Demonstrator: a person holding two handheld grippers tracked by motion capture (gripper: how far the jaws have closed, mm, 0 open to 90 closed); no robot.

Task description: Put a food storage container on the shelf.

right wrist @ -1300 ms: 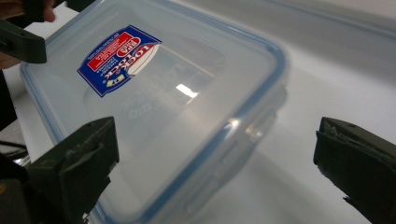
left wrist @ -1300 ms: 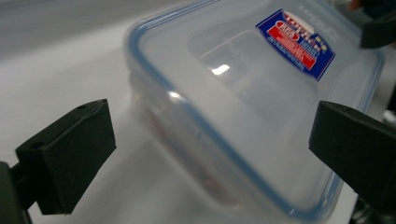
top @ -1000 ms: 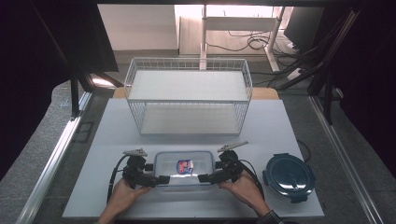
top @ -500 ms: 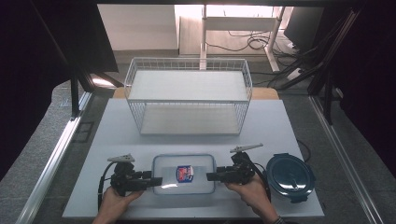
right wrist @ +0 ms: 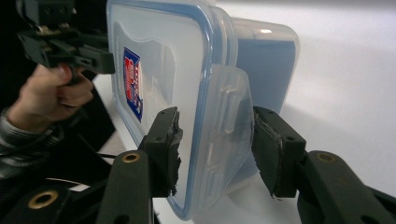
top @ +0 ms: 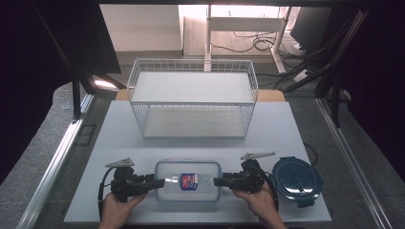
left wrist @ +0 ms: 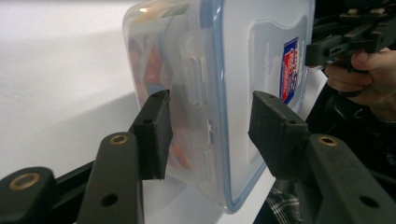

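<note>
High view: clear rectangular plastic container with blue-sealed lid (top: 188, 180) on the near white counter (top: 119, 138), left gripper (top: 159, 183) and right gripper (top: 218, 181) at its ends.

Left gripper view: fingers (left wrist: 154, 130), just closing, straddle the left latch (left wrist: 196, 79); contact uncertain.

Right gripper view: fingers (right wrist: 166, 147), likewise closing, flank the right latch (right wrist: 229, 116).

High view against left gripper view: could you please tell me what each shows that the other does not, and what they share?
The high view takes in the wire basket and the round lid on the table. The left gripper view gives the box's side latch between the left gripper's jaws, which have just been closing, and orange contents inside. Both share the box and its label.
</note>
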